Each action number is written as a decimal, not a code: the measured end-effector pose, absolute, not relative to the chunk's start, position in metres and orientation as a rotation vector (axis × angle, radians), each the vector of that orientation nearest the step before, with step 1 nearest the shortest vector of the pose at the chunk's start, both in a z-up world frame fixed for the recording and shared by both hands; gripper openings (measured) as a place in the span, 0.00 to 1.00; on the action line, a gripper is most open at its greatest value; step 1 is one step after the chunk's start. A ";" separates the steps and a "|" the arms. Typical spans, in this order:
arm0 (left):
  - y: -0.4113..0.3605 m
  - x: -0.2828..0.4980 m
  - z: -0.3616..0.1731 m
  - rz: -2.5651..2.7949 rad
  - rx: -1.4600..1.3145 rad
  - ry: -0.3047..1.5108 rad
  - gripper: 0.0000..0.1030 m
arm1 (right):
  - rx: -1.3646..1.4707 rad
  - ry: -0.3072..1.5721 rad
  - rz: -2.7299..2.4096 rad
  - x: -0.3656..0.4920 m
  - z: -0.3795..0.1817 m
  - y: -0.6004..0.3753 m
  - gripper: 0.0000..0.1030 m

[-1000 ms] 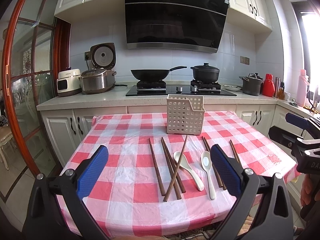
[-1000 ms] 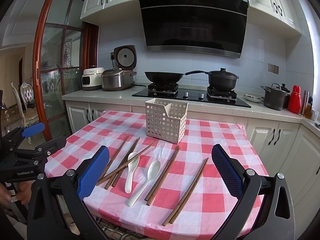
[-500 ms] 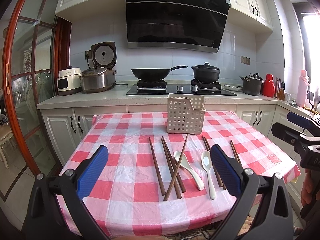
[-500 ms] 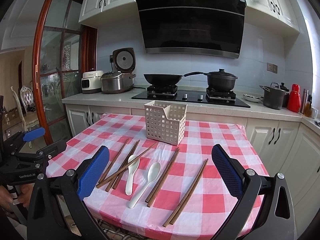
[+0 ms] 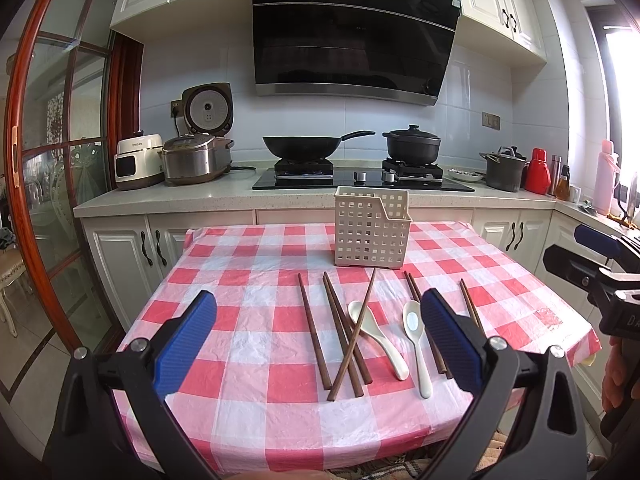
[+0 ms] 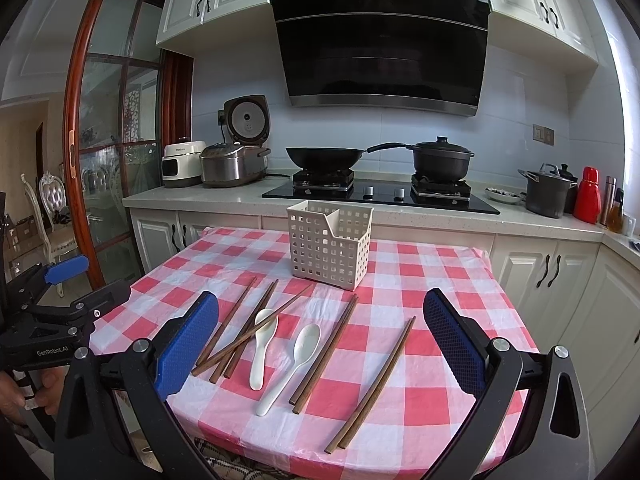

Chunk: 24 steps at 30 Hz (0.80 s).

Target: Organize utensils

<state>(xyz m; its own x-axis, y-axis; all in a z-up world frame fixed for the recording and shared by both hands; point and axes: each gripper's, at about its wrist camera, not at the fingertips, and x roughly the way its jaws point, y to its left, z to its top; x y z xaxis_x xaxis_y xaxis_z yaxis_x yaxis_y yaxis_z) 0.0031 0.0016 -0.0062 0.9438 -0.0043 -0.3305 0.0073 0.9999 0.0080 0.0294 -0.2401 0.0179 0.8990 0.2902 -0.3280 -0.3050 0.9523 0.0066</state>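
Two white spoons (image 6: 264, 346), eight brown chopsticks (image 6: 370, 384) on checked tablecloth (image 6: 440, 276); one slotted white basket (image 6: 328, 250). Left gripper (image 5: 318, 344) and right gripper (image 6: 320, 346) wide, holding nothing.

The left gripper (image 5: 320, 340) hangs wide open above the checked tablecloth (image 5: 248, 344). Brown chopsticks (image 5: 314, 332) and two white spoons (image 5: 416, 344) lie before the white basket (image 5: 370, 236).
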 end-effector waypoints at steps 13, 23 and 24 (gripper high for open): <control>0.004 0.003 -0.014 -0.003 0.010 0.338 0.96 | -0.046 0.341 0.308 0.028 0.017 -0.241 0.93; 0.004 0.004 -0.013 -0.006 0.007 0.352 0.96 | -0.041 0.360 0.304 0.032 0.015 -0.241 0.93; 0.004 0.004 -0.013 -0.007 0.006 0.355 0.96 | -0.041 0.362 0.303 0.033 0.016 -0.240 0.93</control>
<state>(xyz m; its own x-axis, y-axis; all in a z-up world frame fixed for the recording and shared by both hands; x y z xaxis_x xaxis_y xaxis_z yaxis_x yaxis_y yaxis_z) 0.0044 0.0044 -0.0131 0.9378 -0.0057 -0.3472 0.0078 1.0000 0.0046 0.0333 -0.2404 0.0158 0.8905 0.2848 -0.3549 -0.2994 0.9540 0.0142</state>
